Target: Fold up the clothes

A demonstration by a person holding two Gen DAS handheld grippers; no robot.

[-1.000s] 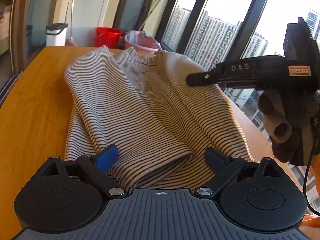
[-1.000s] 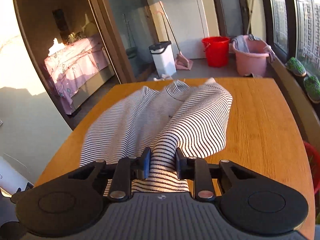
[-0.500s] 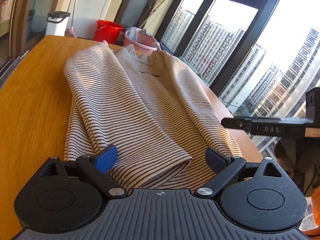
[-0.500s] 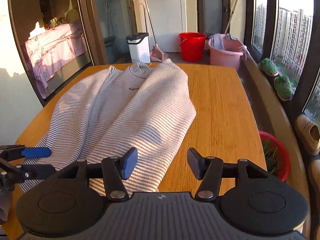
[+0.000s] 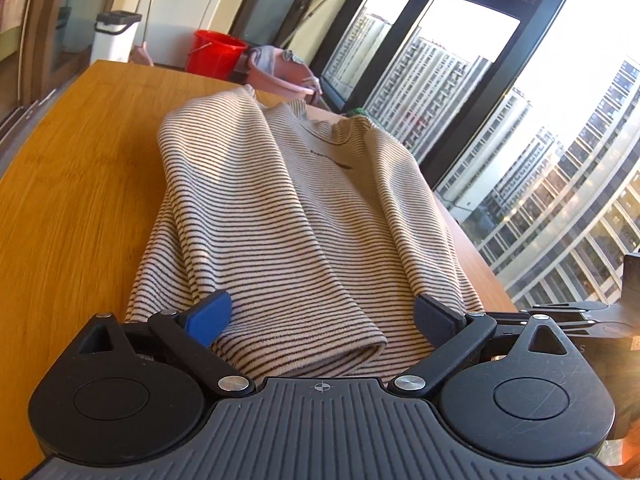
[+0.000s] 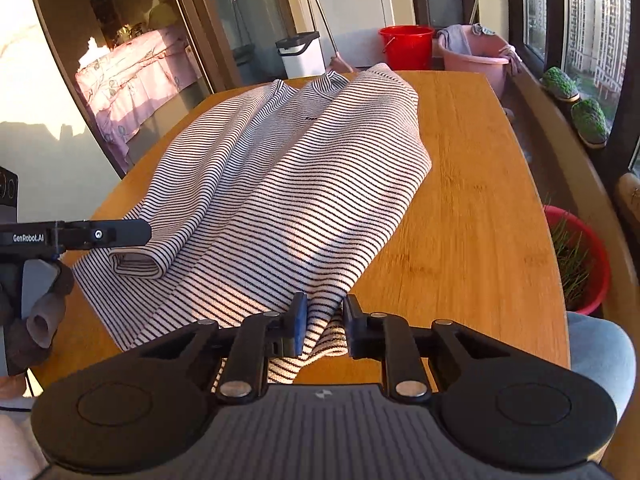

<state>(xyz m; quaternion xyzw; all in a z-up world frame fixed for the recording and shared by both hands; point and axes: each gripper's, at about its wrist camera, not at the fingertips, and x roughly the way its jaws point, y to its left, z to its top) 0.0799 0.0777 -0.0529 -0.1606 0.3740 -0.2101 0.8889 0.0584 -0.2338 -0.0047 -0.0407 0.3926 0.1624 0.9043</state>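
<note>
A striped sweater [image 6: 280, 184] is lying across the middle of the wooden tabletop [image 6: 480, 200], sleeves folded inward. The right claw [image 6: 323, 326] is closing on its near hem, likely to fold it upward, while the left claw [image 5: 320, 314] is hanging spread apart over a sleeve cuff. At upper right, a pink basin [image 6: 474, 65] is holding cloth beside a red bucket [image 6: 406, 46].

The sweater [image 6: 280, 176] lies on the table [image 6: 480, 208], collar toward the far edge. Beyond that edge stand a bin [image 6: 301, 56], a bucket [image 6: 406, 46] and a basin [image 6: 474, 64], left to right. A potted plant [image 6: 576, 256] stands right of the table.
</note>
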